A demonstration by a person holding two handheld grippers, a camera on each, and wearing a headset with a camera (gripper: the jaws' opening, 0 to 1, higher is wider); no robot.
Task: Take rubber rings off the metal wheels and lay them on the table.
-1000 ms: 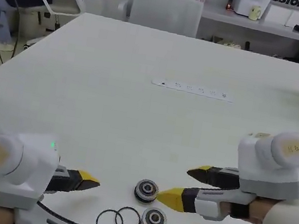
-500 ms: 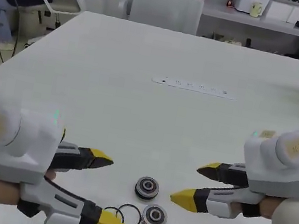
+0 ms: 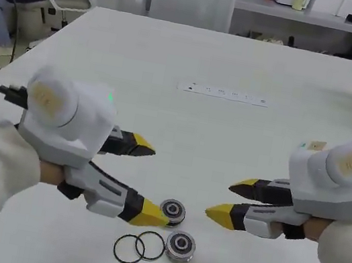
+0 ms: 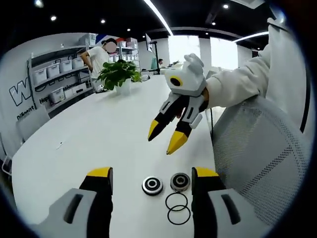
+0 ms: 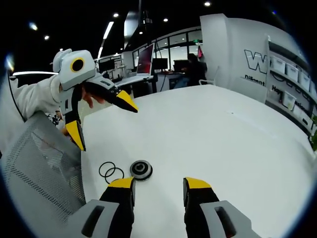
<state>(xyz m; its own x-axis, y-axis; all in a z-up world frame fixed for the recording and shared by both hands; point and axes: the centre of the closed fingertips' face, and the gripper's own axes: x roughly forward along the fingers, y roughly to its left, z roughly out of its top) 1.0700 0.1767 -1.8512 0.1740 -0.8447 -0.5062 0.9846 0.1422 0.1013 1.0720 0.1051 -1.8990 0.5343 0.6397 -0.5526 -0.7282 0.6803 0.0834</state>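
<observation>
Two black rubber rings [image 3: 138, 247] lie overlapping on the white desk [image 3: 197, 128] by its near edge, just beside one metal wheel [image 3: 180, 246]; a second wheel [image 3: 173, 211] sits just behind. The left gripper [image 3: 156, 184] and right gripper [image 3: 222, 197] hover either side, jaws spread, holding nothing.

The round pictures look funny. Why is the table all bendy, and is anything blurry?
Left gripper view: the fisheye lens curves the table; wheels look sharp. Right gripper view: same curving, and ceiling lights glare. Head view: table edges straight, light soft, nothing badly blurred.
</observation>
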